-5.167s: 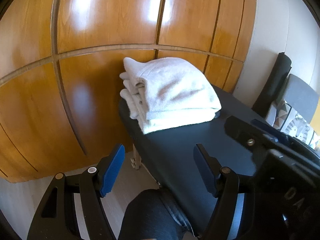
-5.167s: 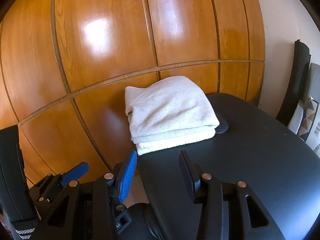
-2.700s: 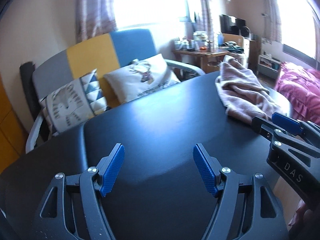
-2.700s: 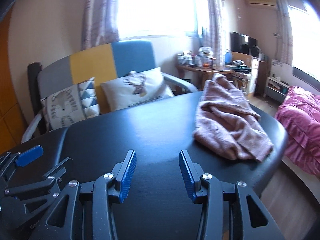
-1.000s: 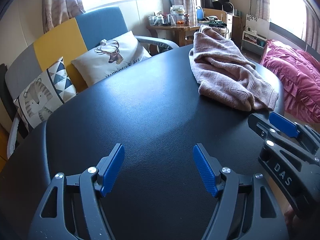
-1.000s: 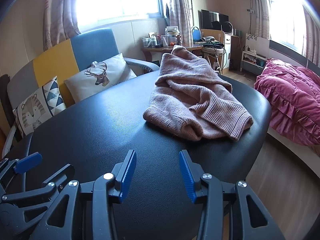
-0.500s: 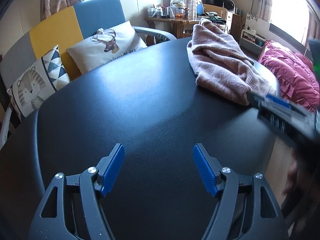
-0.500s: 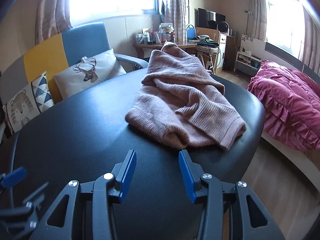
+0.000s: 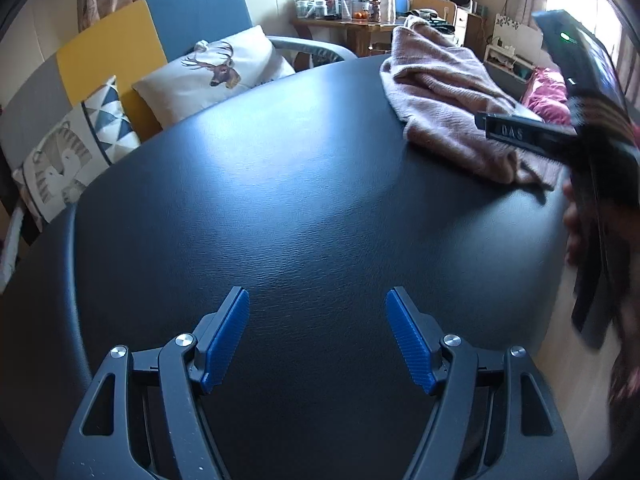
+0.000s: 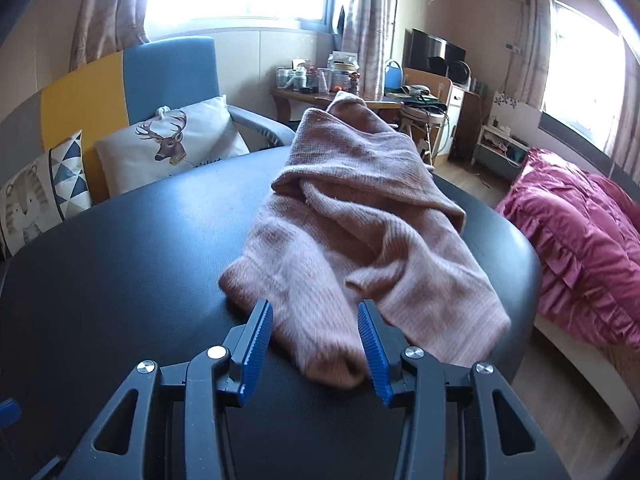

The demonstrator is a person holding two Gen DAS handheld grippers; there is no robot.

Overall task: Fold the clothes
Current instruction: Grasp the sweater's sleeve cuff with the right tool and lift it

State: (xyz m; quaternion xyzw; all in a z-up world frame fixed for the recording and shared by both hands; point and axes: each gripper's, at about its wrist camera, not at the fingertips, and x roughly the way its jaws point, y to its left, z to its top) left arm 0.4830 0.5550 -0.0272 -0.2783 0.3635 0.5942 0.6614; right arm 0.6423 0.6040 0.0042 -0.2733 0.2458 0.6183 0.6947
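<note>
A crumpled pink knit sweater (image 10: 352,232) lies on the right part of the black table (image 10: 120,264). My right gripper (image 10: 314,304) is open and low over the sweater's near end, which shows between the blue pads without being pinched. In the left wrist view the sweater (image 9: 444,96) lies at the far right, and the right gripper's body (image 9: 520,136) is blurred in front of it, held by a hand (image 9: 572,220). My left gripper (image 9: 318,292) is open over bare table (image 9: 280,184), well short of the sweater, with nothing between its fingers.
A sofa with a deer cushion (image 10: 176,144) and a patterned cushion (image 9: 72,152) runs behind the table's far left edge. Magenta bedding (image 10: 580,248) lies right of the table, past a strip of wooden floor. A cluttered desk (image 10: 320,84) stands behind.
My right gripper has moved forward to the sweater, whose near end now sits between its fingers. In the left wrist view the right gripper has shifted up and away to the right.
</note>
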